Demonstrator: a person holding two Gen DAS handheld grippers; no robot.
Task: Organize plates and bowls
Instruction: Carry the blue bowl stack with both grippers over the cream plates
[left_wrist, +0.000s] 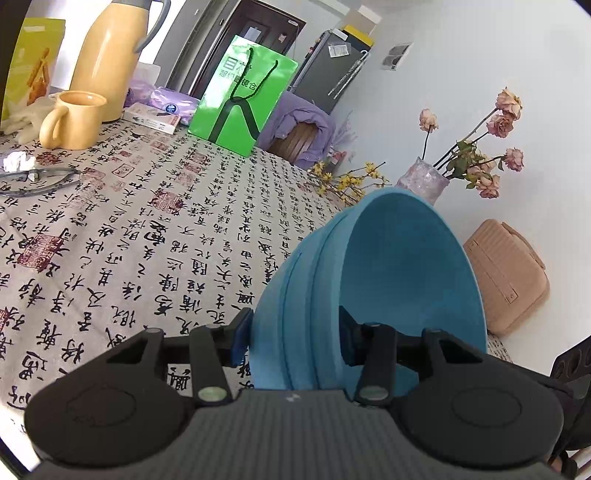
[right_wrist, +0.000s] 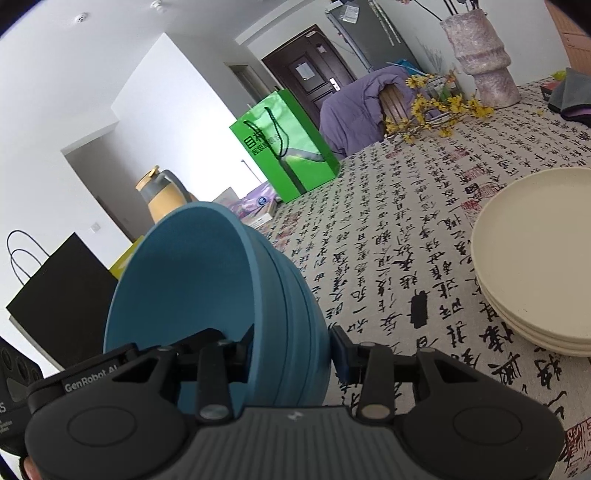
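Both of our grippers clamp a nested stack of blue bowls above the table.

The bowls' bases are hidden behind our left gripper (left_wrist: 291, 339) and right gripper (right_wrist: 291, 350). The blue bowls (left_wrist: 369, 280), matte and tilted, show about three rims, pinched across the wall from opposite sides. Three or four cream plates (right_wrist: 535, 266), cut off at the edge, sit stacked on the tablecloth (right_wrist: 388, 221).

White walls (right_wrist: 74, 92), dark door (right_wrist: 314, 81), calligraphy-print tablecloth (left_wrist: 147, 229)

Blue bowls (left_wrist: 406, 266) sit between the black fingers. Ahead lies a beige cloth (left_wrist: 155, 236) patterned with black script and red seals. A green bag (left_wrist: 243, 96) stands beyond; cream plates (right_wrist: 535, 258) are right.
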